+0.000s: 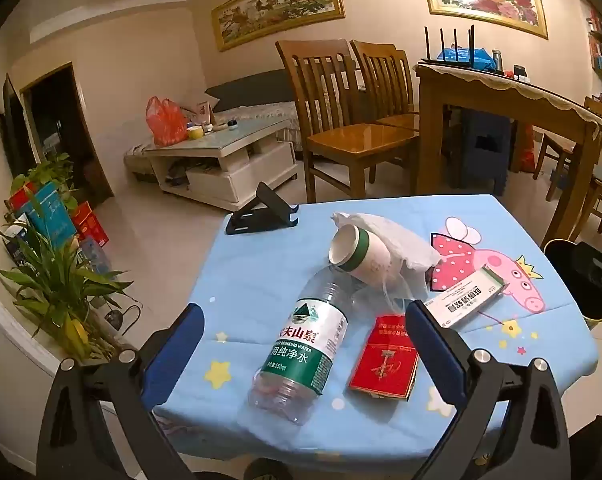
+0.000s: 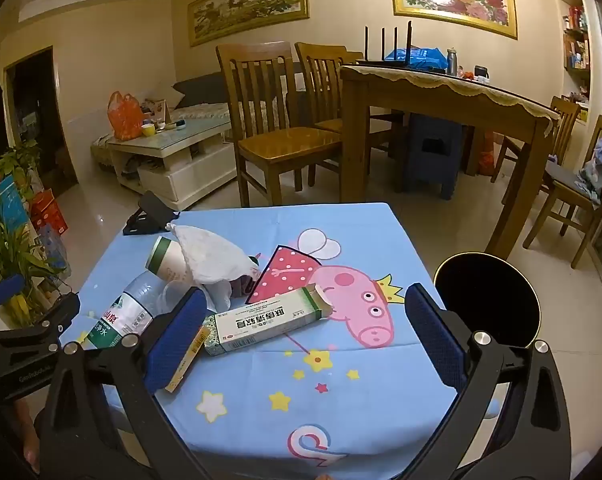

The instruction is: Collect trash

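Both grippers hung w/ jaws wide apart, empty, tilted down at the table (image 1: 261, 272). Left gripper (image 1: 305, 344) framed the clear water bottle (image 1: 305, 344), lying at 6 o'clock on the cloth: prob. light, slick, crushable, so grab mid-label. Red packet (image 1: 383, 360) just beside it. Right gripper (image 2: 305, 340) faced the stiff white-green box (image 2: 261, 324); black bin (image 2: 487, 300) at 3 o'clock

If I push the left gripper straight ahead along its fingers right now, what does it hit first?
Most likely the plastic water bottle, lying on its side between the open fingers of the left gripper. The red cigarette pack lies just to its right; depth is hard to judge.
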The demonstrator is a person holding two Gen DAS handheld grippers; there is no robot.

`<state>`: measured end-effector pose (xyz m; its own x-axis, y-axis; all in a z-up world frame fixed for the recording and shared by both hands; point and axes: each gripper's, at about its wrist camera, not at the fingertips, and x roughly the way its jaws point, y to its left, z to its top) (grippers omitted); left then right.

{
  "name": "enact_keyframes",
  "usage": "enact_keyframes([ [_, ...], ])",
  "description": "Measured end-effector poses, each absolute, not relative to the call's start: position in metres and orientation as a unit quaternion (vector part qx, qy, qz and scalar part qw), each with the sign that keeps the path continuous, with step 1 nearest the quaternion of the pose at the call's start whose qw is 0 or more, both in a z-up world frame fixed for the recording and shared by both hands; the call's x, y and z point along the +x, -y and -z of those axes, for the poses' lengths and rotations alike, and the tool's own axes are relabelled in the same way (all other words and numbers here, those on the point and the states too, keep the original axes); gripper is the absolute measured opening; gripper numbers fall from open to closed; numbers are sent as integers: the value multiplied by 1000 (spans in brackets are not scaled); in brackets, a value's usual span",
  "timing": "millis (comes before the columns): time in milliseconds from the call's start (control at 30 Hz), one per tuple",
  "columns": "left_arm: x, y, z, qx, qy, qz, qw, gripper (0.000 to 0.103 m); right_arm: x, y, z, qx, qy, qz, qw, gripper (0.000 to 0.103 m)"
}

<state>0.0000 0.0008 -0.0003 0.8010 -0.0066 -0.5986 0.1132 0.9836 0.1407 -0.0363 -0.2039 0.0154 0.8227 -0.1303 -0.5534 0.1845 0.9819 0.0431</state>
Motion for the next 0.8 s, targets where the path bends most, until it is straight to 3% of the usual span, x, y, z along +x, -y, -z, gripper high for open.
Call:
enact_keyframes([
  [800,-1,-3,4,70,-331,32,940,97,-33,201,-11,47,-305,73,948,98],
])
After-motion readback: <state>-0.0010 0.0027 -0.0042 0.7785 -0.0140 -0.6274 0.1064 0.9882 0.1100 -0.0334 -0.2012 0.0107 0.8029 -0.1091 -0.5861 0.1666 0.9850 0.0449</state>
